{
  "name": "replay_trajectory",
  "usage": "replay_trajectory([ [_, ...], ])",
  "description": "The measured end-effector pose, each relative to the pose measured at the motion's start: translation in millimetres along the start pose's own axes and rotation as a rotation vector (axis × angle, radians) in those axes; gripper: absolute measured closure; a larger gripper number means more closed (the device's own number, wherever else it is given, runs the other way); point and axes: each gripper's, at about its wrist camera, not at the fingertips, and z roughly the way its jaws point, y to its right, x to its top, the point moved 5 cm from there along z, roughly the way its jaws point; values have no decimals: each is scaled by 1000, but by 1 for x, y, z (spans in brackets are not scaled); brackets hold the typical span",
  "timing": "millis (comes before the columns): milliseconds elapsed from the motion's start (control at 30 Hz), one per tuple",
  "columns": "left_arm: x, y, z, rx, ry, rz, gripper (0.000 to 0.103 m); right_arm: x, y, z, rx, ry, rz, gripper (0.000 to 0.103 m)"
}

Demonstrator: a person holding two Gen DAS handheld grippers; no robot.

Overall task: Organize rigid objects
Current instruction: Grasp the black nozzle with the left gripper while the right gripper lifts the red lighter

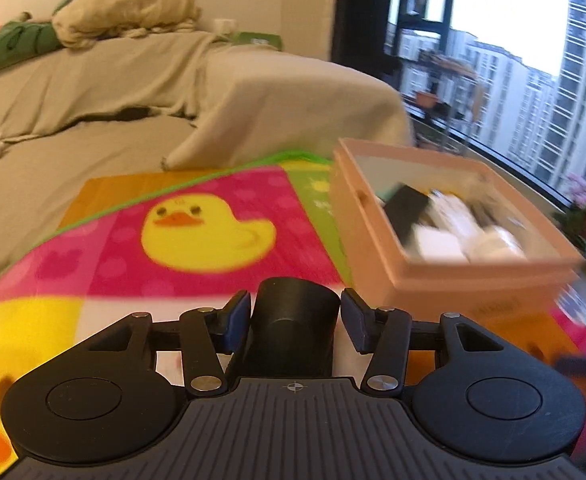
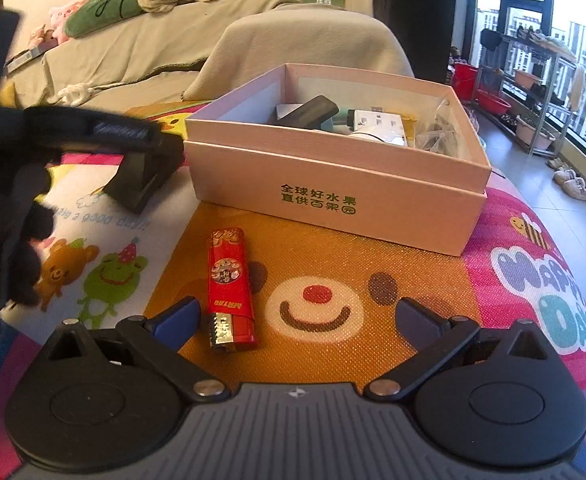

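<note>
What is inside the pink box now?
In the pink box lie a dark flat block, a white plug adapter and clear plastic bags. Its near wall hides whatever lies lower.

A colourful cartoon mat (image 2: pixel 317 264) covers the supporting surface, with an orange bear-face panel straight ahead of the right fingers and a pink panel with a yellow duck (image 1: pixel 205 232) beyond the left fingers. A red lighter (image 2: pixel 229 288) lies flat on the bear panel, just beside the right gripper's left finger. A pink cardboard box (image 2: pixel 333 196) sits on the mat further ahead, beyond both right fingertips.
</note>
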Motion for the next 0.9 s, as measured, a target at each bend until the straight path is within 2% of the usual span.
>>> replay_trajectory([
  [100,-18,7,-19,-58,-48,41,50,-4,6,-8,24,9,-31,11],
  [167,-31,13,-27,-90,-93,71,47,-6,12,-13,24,22,-39,15],
  [233,-43,18,-29,-111,-127,87,44,-5,14,-14,33,27,-48,24],
  [267,-48,20,-30,-112,-127,95,43,-3,12,-13,41,27,-58,27],
  [333,-51,23,-31,-100,-106,121,43,3,3,-10,72,26,-98,43],
  [500,-50,16,-31,-99,-104,72,44,21,-29,9,148,55,-213,46],
  [567,-52,15,-34,-92,-103,82,44,28,-34,14,151,49,-221,53],
  [633,-57,17,-40,-84,-94,118,44,31,-37,12,192,25,-224,73],
  [700,-61,20,-46,-90,-91,158,44,29,-35,5,202,9,-236,80],
  [800,-64,28,-53,-140,-126,167,44,25,-21,-11,231,-24,-180,81],
  [900,-55,37,-66,-261,-141,112,44,29,-4,-39,272,-4,-106,81],
])
